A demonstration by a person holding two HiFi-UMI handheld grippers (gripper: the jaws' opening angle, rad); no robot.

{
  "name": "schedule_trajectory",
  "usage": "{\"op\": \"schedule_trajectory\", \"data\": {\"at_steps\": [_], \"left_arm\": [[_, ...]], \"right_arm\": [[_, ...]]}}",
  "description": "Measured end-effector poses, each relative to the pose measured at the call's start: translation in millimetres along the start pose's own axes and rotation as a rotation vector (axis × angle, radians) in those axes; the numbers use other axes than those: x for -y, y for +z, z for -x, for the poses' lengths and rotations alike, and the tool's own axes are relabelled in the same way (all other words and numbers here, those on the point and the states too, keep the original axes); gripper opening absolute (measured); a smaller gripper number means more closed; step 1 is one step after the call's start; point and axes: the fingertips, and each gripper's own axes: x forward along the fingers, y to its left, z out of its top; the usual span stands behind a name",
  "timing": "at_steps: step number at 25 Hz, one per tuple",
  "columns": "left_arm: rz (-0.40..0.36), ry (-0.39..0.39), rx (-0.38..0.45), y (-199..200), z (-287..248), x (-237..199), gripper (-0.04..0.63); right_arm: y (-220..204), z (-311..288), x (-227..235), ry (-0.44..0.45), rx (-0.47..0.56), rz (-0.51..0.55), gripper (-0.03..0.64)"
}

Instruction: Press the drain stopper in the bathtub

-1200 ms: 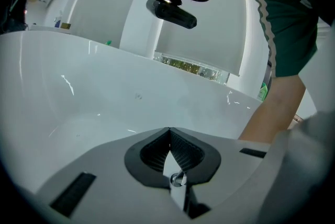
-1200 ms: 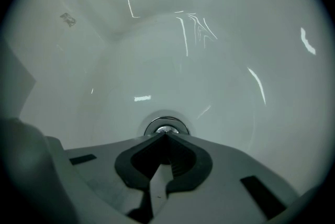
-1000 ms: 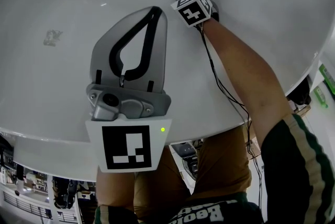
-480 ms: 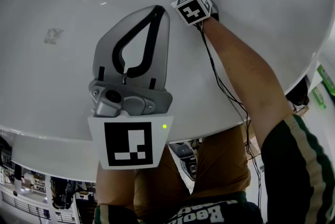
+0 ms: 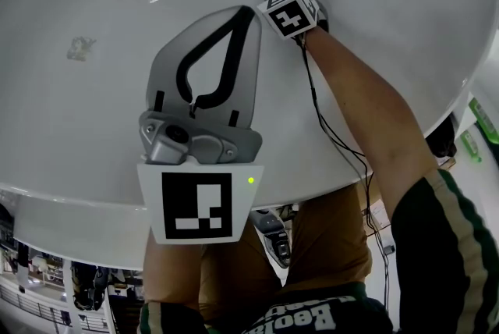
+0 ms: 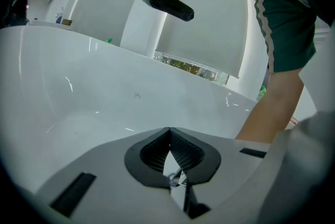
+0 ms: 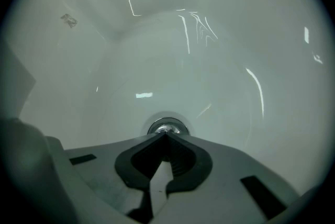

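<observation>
Forearm [image 5: 366, 106] stretched deep into white bathtub [image 5: 78, 129]. Right gripper [image 7: 166, 134] aimed steeply down, jaws together, tips right at chrome drain stopper [image 7: 166, 124] on tub bottom. Left gripper [image 6: 169, 129] hovering nearer, tilted slightly down, jaws together, nothing between.

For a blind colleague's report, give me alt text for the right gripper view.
The right gripper, its fingers shut and empty, points down at the chrome drain stopper in the floor of a white bathtub. Its tips sit at the stopper's near edge.

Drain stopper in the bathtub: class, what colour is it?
The stopper is shiny silver metal; the right gripper view shows it best.
</observation>
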Motion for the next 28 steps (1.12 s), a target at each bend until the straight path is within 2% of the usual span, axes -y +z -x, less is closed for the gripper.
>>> {"op": "schedule_trajectory", "data": {"at_steps": [7,16,20,22,28], "left_arm": [[0.014,-0.001,-0.019,-2,0,1,0.009],[0.018,-0.006,-0.012,-4,1,-1,0.009],[0.014,-0.019,-0.016,-5,0,0,0.009],[0.012,-0.024,-0.014,-5,-1,0,0.009],[0.022,-0.041,-0.022,-5,-1,5,0.009]], "right_arm": [[-1,3,-2,-0.011,-0.031,0.054,0.015],[1,-1,-3,-0.016,0.005,0.066,0.015],[-5,-3,-5,-0.010,-0.021,0.143,0.017],[-6,-4,-6,-0.003,-0.035,0.181,0.199],[-9,-10,-3,0.001,-0.074,0.262,0.207]]}}
